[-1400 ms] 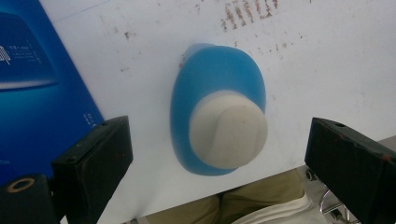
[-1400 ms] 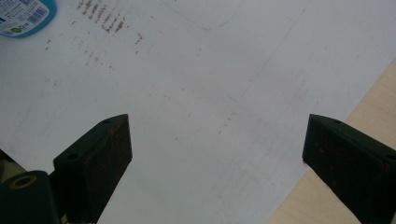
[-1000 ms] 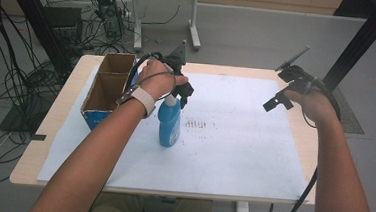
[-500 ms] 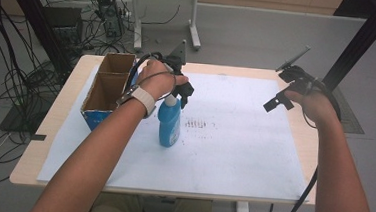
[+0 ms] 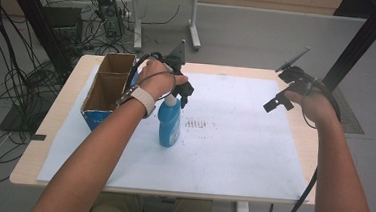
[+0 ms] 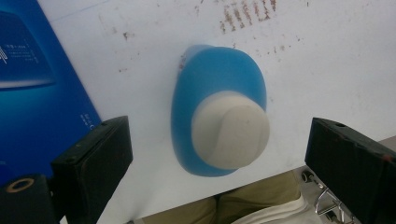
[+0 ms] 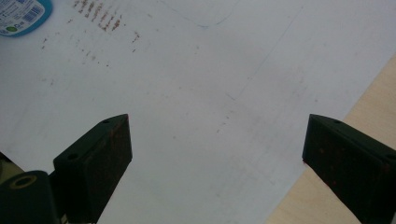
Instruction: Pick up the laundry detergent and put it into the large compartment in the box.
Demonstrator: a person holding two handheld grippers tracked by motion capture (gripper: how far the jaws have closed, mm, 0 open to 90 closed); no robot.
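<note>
**Left gripper poised over the blue bottle, both grippers wide**

Nothing has shifted since the earlier frames; both hands keep their places; the wooden table [image 5: 65, 108] carries a broad white paper sheet [image 5: 232, 154], smooth and matte, speckled with brown marks beside the bottle, with much bare sheet open between bottle and right hand; bare wood rims the sheet at the table's edges; left of the bottle, touching or nearly so, stands a two-compartment cardboard box [image 5: 108, 88] with a blue outer face; the blue bottle [image 5: 168, 123] stands upright, glossy plastic, oval-bodied with a rounded off-white cap [image 6: 231, 128]; directly above it the left gripper [image 6: 219, 154] hangs, jaws spread wide either side of the cap, gripping nothing; well right of the bottle, the right gripper [image 7: 217, 154] is likewise wide apart and empty above the sheet's edge.
</note>
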